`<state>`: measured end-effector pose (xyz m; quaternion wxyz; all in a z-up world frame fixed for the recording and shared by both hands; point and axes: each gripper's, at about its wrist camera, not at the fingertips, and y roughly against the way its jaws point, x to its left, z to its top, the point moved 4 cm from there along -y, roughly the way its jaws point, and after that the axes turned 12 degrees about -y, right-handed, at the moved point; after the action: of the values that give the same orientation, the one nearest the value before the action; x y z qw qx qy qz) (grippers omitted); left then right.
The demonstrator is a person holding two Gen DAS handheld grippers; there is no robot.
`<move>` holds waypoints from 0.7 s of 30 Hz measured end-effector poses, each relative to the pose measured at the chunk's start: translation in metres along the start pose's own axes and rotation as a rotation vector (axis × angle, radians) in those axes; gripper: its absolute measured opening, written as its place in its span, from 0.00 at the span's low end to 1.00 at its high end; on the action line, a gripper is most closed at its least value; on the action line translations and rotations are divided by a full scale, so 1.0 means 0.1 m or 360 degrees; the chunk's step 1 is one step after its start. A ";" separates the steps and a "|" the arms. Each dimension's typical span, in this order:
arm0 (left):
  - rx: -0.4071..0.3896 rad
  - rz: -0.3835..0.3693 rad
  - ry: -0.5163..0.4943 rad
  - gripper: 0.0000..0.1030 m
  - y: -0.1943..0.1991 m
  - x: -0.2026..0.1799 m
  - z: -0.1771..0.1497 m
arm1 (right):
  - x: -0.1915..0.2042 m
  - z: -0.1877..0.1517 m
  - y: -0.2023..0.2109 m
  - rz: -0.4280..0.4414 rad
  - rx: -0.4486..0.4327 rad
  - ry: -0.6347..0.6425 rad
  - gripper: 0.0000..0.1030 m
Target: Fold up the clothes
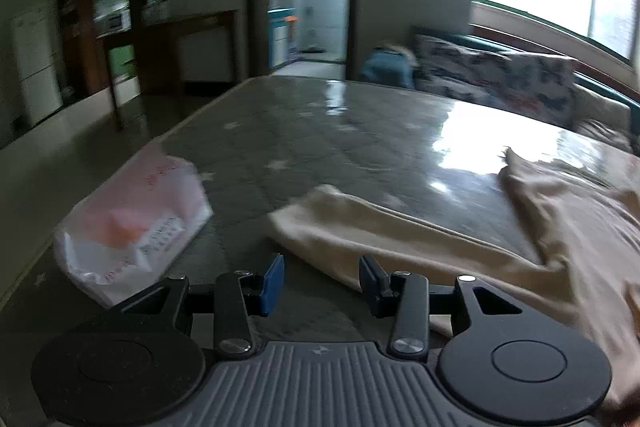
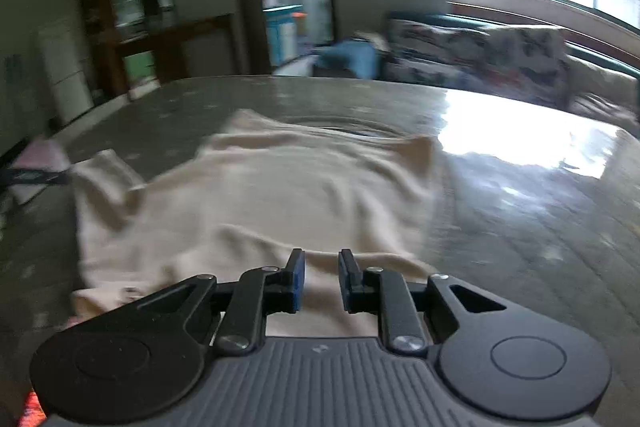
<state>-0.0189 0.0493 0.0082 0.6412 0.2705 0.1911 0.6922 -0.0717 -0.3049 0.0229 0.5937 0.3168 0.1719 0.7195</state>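
Both grippers, left gripper [image 1: 322,283] & right gripper [image 2: 322,281], sit unclenched w/ nothing held over cream garment [image 2: 256,187]; I'd pinch 2 hem corners evenly, then fold flat.

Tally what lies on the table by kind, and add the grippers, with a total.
Cream garment: 1
White and pink plastic bag: 1
Grippers: 2, the left gripper and the right gripper, both open with nothing between the pads
Total: 4
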 end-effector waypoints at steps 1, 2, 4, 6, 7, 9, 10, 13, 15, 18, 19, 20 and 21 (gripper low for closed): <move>0.0010 0.0017 0.0034 0.44 -0.04 0.04 0.02 | 0.09 -0.01 -0.02 0.0038 0.0013 0.0022 0.19; 0.0022 0.0028 0.0079 0.44 -0.09 0.08 0.03 | 0.17 -0.03 -0.04 0.0073 0.0026 0.0044 0.20; 0.0051 0.0027 0.0175 0.45 -0.18 0.18 0.06 | 0.31 -0.07 -0.10 0.0121 0.0045 0.0089 0.21; 0.0088 0.0030 0.0251 0.45 -0.27 0.24 0.08 | 0.40 -0.10 -0.16 0.0139 0.0063 0.0118 0.21; 0.0103 0.0034 0.0274 0.45 -0.31 0.25 0.08 | 0.44 -0.12 -0.19 0.0145 0.0074 0.0134 0.21; 0.0113 0.0042 0.0287 0.44 -0.36 0.26 0.10 | 0.51 -0.15 -0.25 0.0156 0.0094 0.0157 0.21; 0.0107 0.0049 0.0276 0.44 -0.37 0.25 0.11 | 0.54 -0.15 -0.26 0.0162 0.0100 0.0166 0.21; 0.0103 0.0042 0.0244 0.25 -0.40 0.23 0.14 | 0.59 -0.18 -0.30 0.0188 0.0130 0.0176 0.21; 0.0102 0.0031 0.0237 0.13 -0.41 0.22 0.16 | 0.61 -0.22 -0.33 0.0191 0.0154 0.0191 0.21; 0.0052 -0.0026 0.0268 0.07 -0.31 0.20 0.22 | 0.60 -0.22 -0.31 0.0197 0.0144 0.0175 0.21; 0.0019 -0.0042 0.0262 0.06 -0.24 0.17 0.26 | 0.58 -0.21 -0.29 0.0202 0.0136 0.0161 0.21; -0.0015 -0.0061 0.0252 0.06 -0.16 0.13 0.31 | 0.57 -0.20 -0.27 0.0203 0.0128 0.0154 0.22; -0.0048 -0.0083 0.0239 0.06 -0.09 0.09 0.37 | 0.56 -0.19 -0.25 0.0204 0.0119 0.0147 0.22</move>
<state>0.0107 0.0559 0.0324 0.6469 0.2031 0.2353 0.6963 -0.0708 -0.2427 0.0073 0.5255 0.3156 0.2053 0.7630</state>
